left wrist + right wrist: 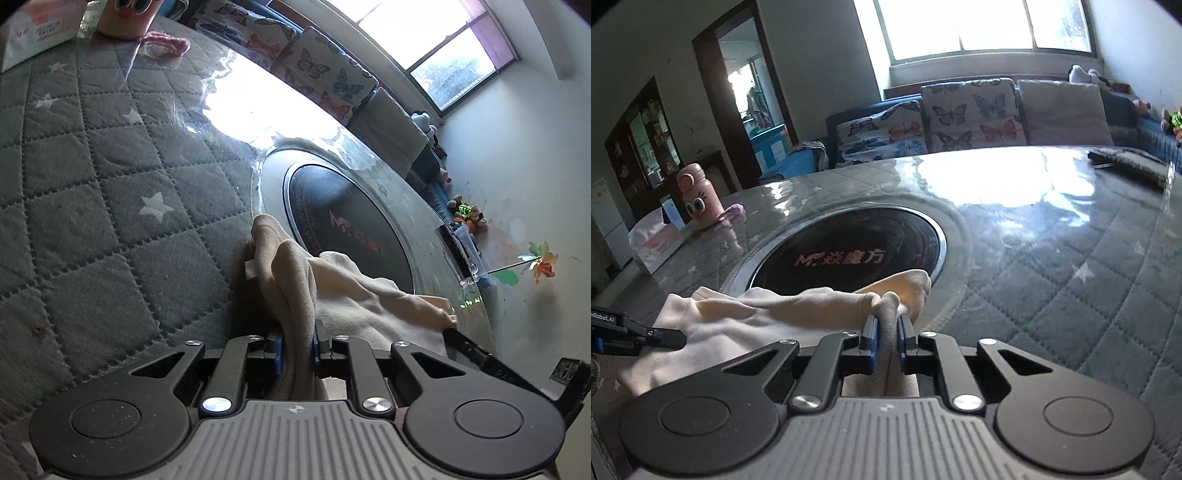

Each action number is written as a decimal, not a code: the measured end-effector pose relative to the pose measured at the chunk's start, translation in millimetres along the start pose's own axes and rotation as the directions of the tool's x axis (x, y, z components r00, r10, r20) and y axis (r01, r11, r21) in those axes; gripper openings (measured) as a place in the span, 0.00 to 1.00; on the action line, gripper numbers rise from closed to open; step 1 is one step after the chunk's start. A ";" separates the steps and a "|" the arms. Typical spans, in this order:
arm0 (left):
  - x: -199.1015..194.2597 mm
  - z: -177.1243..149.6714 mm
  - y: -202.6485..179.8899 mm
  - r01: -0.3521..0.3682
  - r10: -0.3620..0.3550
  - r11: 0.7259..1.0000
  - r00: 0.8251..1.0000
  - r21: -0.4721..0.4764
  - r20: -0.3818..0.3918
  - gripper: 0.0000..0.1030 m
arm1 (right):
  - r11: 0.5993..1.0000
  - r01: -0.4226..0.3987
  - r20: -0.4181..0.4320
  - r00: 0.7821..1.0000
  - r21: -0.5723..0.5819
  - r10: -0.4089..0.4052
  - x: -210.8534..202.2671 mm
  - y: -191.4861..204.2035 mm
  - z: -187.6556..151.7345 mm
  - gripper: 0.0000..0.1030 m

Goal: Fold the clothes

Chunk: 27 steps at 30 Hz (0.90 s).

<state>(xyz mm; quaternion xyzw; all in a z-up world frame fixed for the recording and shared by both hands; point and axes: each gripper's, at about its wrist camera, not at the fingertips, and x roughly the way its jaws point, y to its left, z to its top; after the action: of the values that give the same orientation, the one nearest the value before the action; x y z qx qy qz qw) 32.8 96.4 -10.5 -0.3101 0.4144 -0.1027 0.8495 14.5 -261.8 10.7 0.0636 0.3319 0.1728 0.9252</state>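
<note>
A cream-coloured garment (pixel 354 306) lies bunched on the grey quilted table cover (pixel 92 192), next to the round black cooktop (pixel 343 229). My left gripper (pixel 297 349) is shut on a fold of the garment. My right gripper (pixel 887 341) is shut on another fold of the same garment (pixel 757 314). The right gripper's tip shows at the far edge of the cloth in the left wrist view (pixel 465 343). The left gripper's tip shows at the cloth's left edge in the right wrist view (pixel 653 336). The cloth stretches between the two grippers.
A pink cartoon bottle (pixel 698 194), a pink scrunchie (pixel 733 212) and a tissue box (pixel 657 242) stand at the table's far left. A dark flat object (pixel 1130 162) lies at the far right edge. A sofa with butterfly cushions (pixel 971 110) stands behind the table.
</note>
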 end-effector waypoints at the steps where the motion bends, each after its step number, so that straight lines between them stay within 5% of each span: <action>1: -1.7 0.7 -0.8 0.004 -0.004 1.000 1.000 0.004 0.005 0.15 | 1.000 -0.003 0.004 1.000 -0.005 0.003 -1.1 1.7 2.1 0.09; 15: -52.7 25.5 19.8 -0.011 0.012 1.000 0.988 -0.005 0.153 0.14 | 0.982 -0.108 0.029 0.993 -0.152 0.114 19.8 71.4 51.8 0.09; 27: -117.4 66.6 74.9 -0.144 0.164 0.986 0.936 -0.086 0.313 0.14 | 0.935 -0.259 -0.011 0.965 -0.243 0.264 100.0 169.9 94.7 0.09</action>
<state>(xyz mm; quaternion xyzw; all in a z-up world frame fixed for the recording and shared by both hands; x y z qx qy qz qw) 3.1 235.4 49.7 -0.3155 0.2976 0.0284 0.9006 99.6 -67.5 64.0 -0.0046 0.2870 0.3326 0.8983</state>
